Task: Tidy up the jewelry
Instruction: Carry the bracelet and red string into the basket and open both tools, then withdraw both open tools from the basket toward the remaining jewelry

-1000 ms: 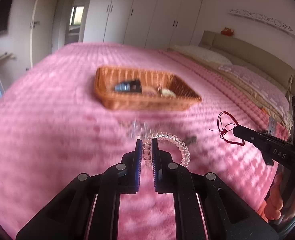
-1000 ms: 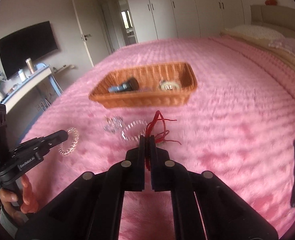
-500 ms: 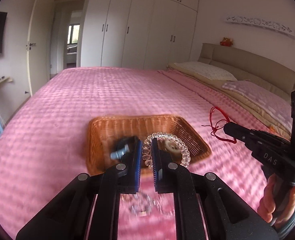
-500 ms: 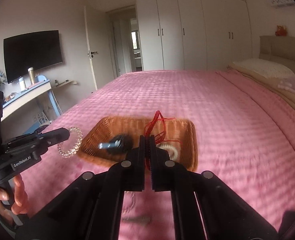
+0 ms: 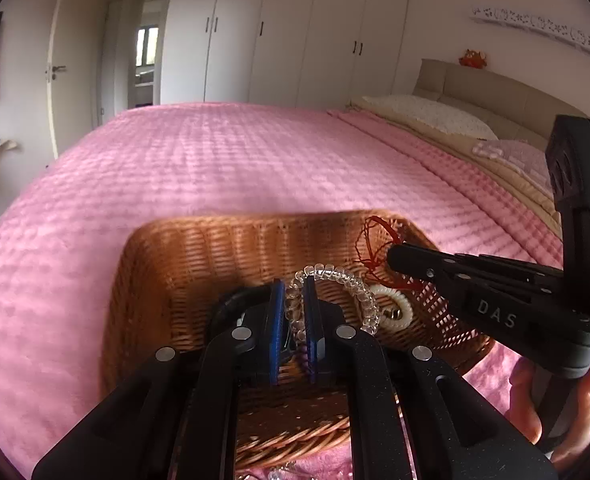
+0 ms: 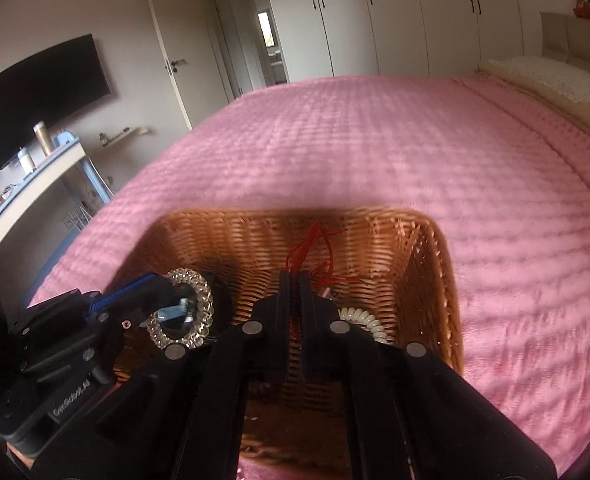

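A brown wicker basket (image 5: 215,248) (image 6: 407,248) sits on the pink bed. My left gripper (image 5: 294,304) is shut on a clear beaded bracelet (image 5: 347,280) and holds it over the basket's inside; it also shows in the right wrist view (image 6: 163,284) with the bracelet (image 6: 199,292). My right gripper (image 6: 295,280) is shut on a red string bracelet (image 6: 315,248), also over the basket; in the left wrist view it (image 5: 391,254) holds the red string (image 5: 375,240). A white coil hair tie (image 5: 399,312) (image 6: 365,320) and a dark item (image 5: 231,304) lie in the basket.
The pink bedspread (image 5: 215,168) spreads all round the basket. Pillows (image 5: 427,114) and a headboard are at the far right. A desk with bottles (image 6: 43,148) and a wall TV (image 6: 43,92) stand left of the bed. White wardrobes line the far wall.
Both grippers have moved forward from above the bedspread to over the basket, each still holding its bracelet. The basket now fills the lower middle of both views.
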A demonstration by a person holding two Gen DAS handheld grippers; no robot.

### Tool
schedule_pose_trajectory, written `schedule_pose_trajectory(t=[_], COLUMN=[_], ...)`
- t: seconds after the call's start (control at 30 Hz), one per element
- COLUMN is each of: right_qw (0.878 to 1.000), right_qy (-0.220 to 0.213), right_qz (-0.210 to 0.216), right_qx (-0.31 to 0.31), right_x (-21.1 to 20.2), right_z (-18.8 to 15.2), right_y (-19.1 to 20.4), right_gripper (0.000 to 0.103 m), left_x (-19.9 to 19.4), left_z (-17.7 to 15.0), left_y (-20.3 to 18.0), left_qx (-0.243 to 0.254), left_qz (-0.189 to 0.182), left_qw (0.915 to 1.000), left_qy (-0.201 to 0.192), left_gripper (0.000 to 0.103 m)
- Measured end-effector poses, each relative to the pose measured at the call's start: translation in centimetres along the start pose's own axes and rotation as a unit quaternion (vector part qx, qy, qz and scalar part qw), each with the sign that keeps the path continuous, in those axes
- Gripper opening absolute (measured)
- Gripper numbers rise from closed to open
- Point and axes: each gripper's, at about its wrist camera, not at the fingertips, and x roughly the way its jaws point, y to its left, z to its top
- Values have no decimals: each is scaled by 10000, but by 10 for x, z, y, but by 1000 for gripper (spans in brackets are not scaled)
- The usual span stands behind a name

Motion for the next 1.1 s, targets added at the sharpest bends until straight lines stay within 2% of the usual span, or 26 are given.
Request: schedule_pose_trajectory(t=[0.17,0.37,0.43,0.47,0.5,0.53,0.8,0.97,1.1], right_qw=[10000,9993,9990,9988,9987,9986,9984,9975,9974], right_qy=[32,93,75,64,25,-10,-43,-74,-55], right_qz=[-3,215,266,301,336,355,427,536,625], right_qx=[75,286,346,368,385,392,373,448,368], right_x=[12,13,8,5,0,-4,-43,-75,-99], right_z=[-9,-11,-10,-10,-10,-10,-20,-41,-58], right_y=[-9,-17,-19,-19,-19,-18,-11,-6,8], right_gripper=[3,4,10,16,25,28,29,39,39], left_x=[11,5,0,-5,-9,-14,-67,-105,-131], left_z=[-10,-10,-9,-9,-8,-7,-7,-27,-47], left_y=[3,1,0,1,3,5,27,43,53], left_qx=[5,-12,-26,-66,-119,-187,-711,-764,-801], left_qz=[21,-11,-74,-94,-124,-167,-470,-323,-191], left_qw=[9998,9999,10000,9999,9998,9996,9954,9956,9958], left_qy=[172,112,45,2,-49,-120,-429,-430,-398], left_gripper=[8,12,21,26,37,42,42,42,42])
